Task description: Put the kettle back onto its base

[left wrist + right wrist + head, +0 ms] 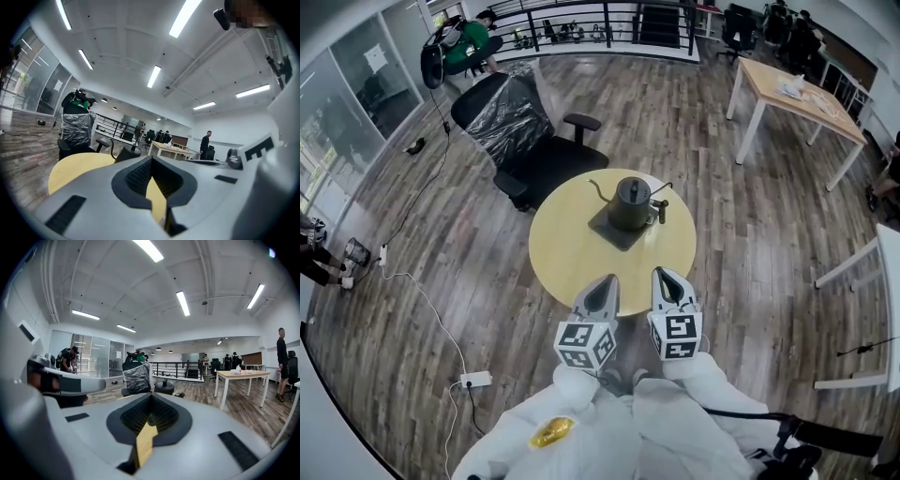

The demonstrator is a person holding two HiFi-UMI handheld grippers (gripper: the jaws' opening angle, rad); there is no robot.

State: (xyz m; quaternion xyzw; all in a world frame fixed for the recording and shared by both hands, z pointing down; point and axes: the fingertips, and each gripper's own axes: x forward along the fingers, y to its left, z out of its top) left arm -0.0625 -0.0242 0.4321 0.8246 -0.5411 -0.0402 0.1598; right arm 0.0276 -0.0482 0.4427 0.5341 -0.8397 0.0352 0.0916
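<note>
A dark gooseneck kettle (630,203) stands on its flat dark square base (619,232) at the far side of the round yellow table (572,253). My left gripper (607,281) and right gripper (664,275) hover side by side over the table's near edge, well short of the kettle. Both are shut with nothing between their jaws. In the left gripper view the jaws of my left gripper (151,161) meet at the tip, with the kettle (124,153) small beyond them. The right gripper view shows my right gripper (150,397) shut, and the kettle (164,386) just above its tip.
A black office chair (520,127) wrapped in plastic stands behind the table. A wooden desk (797,98) is at the back right and a white table (886,281) at the right edge. A power strip (473,380) and cable lie on the floor at left.
</note>
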